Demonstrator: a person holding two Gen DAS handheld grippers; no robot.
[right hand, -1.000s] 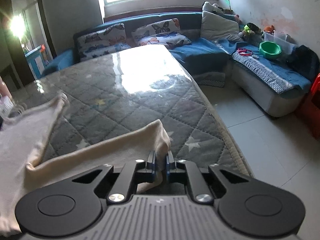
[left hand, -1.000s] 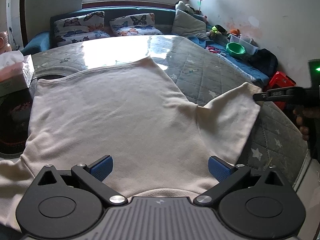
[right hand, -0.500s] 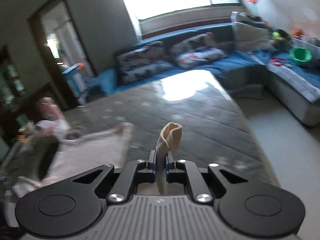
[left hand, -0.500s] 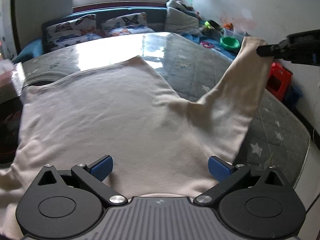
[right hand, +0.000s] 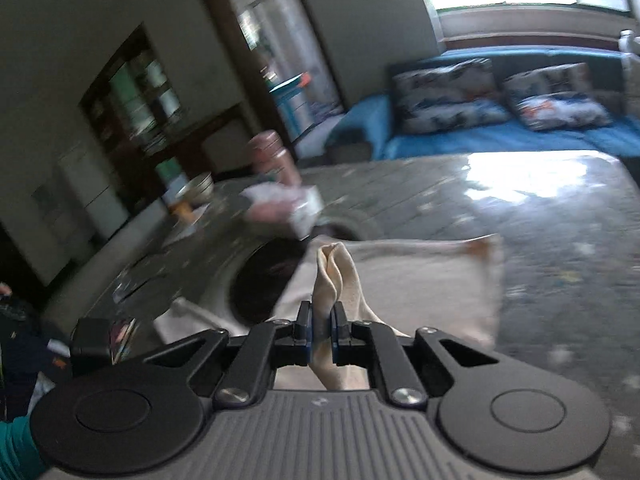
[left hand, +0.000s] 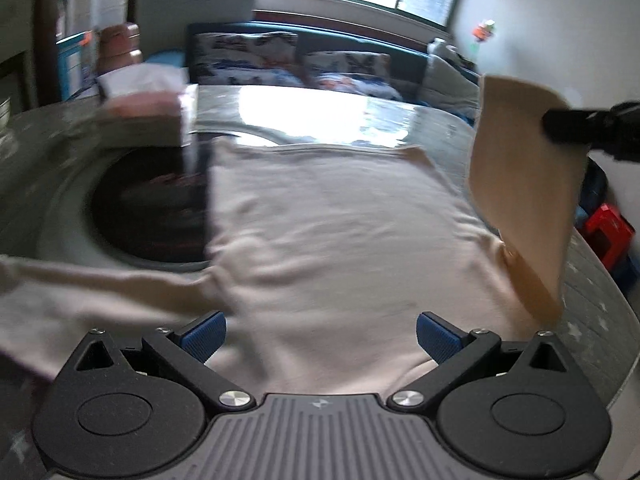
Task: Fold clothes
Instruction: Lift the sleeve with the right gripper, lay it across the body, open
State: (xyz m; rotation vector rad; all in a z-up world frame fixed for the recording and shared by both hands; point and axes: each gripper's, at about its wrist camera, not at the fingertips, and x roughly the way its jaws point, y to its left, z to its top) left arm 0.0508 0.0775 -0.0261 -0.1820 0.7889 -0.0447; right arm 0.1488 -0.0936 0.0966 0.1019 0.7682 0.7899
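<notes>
Right hand-held gripper [right hand: 321, 332] pinches the sleeve [left hand: 524, 184] aloft, right of the shirt [left hand: 340, 248]; left hand-held gripper [left hand: 320, 336] hovers wide, empty.

Tissue box [left hand: 144, 100] at table's far left edge motion-blurred, print unreadable. Cream shirt [left hand: 340, 240] near hem hidden behind left gripper [left hand: 320, 338] body. Shelf contents [right hand: 136, 100] too smeared to identify.

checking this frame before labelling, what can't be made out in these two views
- Left wrist view: the shirt's near hem is hidden behind the left gripper, whose jaws stand open.
- Left wrist view: the right gripper is cut off by the edge; only its dark tip on the lifted sleeve shows.
- Both views: the tissue box is motion-blurred; print unreadable.
- Right wrist view: the shelves are too blurred to read.
</notes>
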